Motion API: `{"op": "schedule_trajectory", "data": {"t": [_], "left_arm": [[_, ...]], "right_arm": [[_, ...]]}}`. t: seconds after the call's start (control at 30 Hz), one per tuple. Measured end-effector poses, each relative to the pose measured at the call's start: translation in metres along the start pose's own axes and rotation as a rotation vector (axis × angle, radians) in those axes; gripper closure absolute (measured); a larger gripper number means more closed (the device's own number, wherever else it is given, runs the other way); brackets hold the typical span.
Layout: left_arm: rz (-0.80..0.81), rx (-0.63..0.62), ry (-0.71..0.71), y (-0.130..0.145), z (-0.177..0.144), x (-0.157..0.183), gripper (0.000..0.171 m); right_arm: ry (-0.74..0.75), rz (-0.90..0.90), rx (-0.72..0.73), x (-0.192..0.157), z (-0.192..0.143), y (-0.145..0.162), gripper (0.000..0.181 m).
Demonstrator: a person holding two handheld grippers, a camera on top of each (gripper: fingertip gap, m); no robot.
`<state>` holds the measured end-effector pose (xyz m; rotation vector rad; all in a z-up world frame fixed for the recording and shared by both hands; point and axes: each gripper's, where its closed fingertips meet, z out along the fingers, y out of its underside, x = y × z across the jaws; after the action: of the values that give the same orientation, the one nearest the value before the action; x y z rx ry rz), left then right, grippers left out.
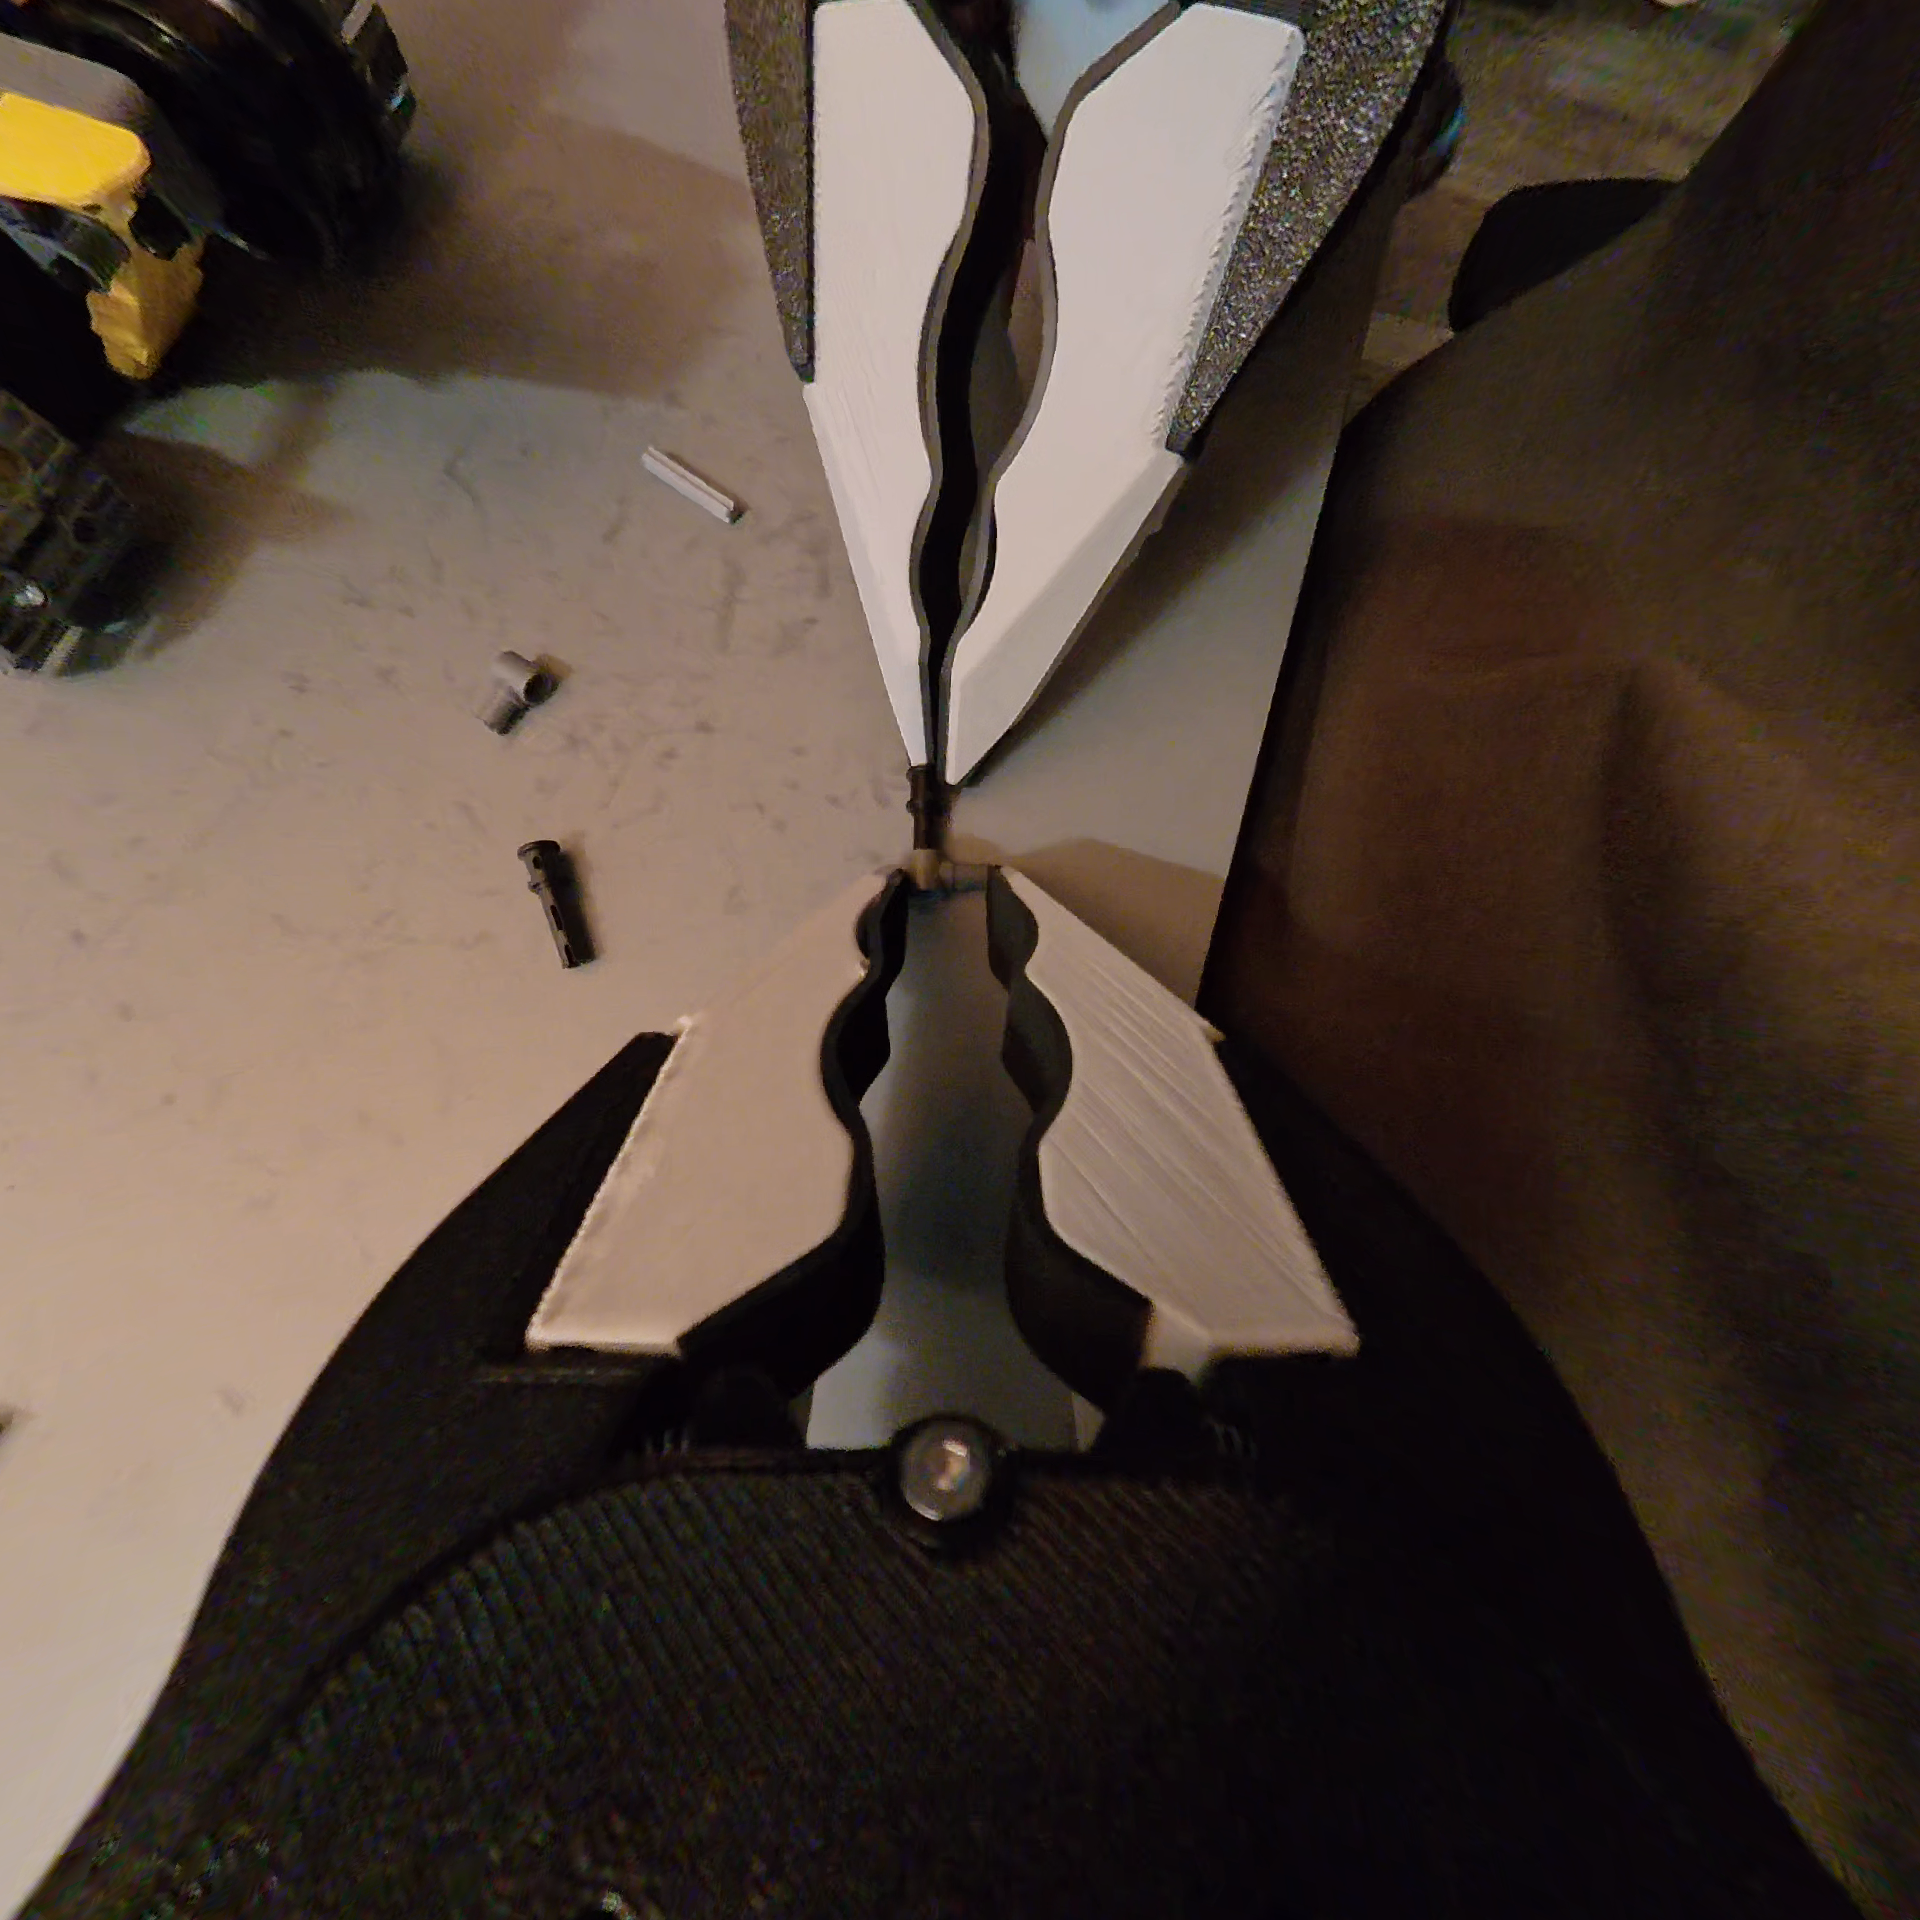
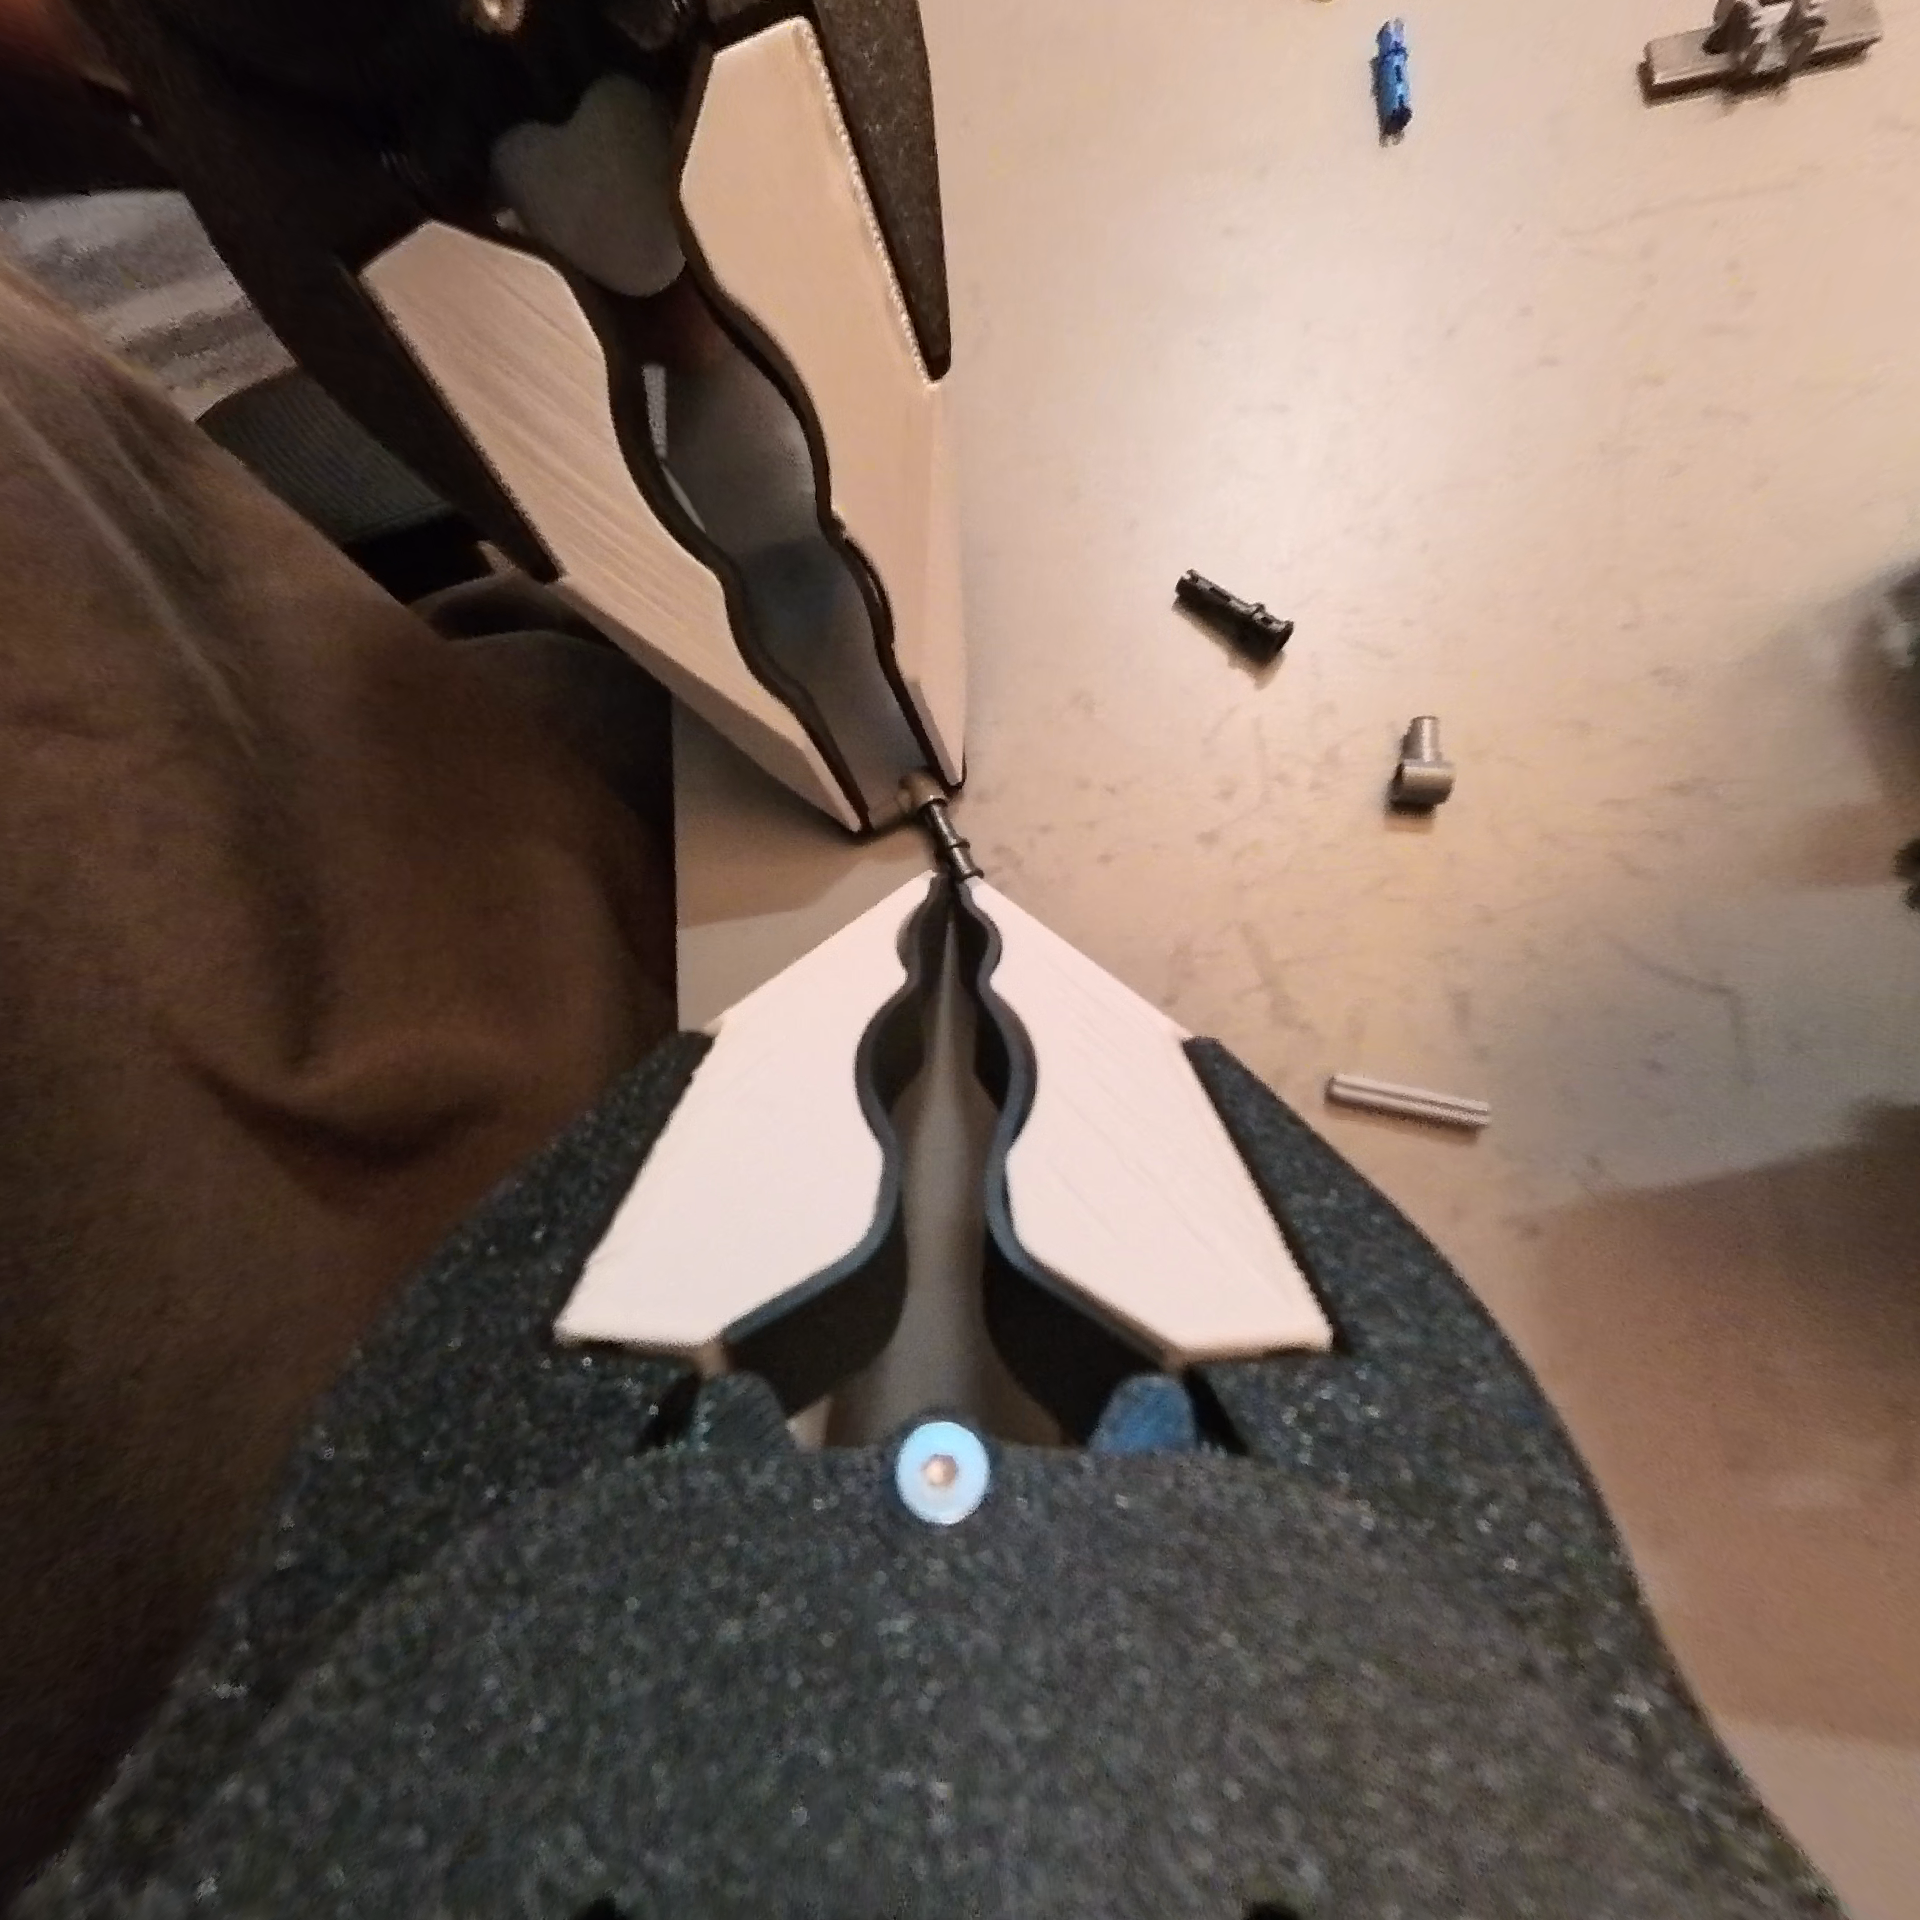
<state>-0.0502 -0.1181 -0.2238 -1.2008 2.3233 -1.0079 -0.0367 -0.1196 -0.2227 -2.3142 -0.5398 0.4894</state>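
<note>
The left gripper, clamped on a small grey plastic connector, meets at twelve o'clock the right gripper, pinching a thin black plastic pin that is best kept coaxial with the connector's hole.

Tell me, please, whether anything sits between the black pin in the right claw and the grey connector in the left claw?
Nothing visible does. The black pin in the right claw meets the grey connector held by the left claw tip to tip, above the table.
</note>
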Motion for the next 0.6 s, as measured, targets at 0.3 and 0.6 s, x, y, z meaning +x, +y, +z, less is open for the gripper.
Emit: {"op": "schedule_trajectory", "data": {"t": [0.3, 0.6], "left_arm": [[-0.017, -0.001, 0.047, 0.0002, -0.0003, -0.0022, 0.160], [-0.011, -0.001, 0.048, 0.0002, 0.0000, -0.0025, 0.160]], "right_arm": [[-0.112, -0.147, -0.079, -0.0003, 0.0011, -0.0010, 0.181], [-0.187, -0.173, -0.089, -0.0003, 0.0038, -0.0037, 0.181]]}}
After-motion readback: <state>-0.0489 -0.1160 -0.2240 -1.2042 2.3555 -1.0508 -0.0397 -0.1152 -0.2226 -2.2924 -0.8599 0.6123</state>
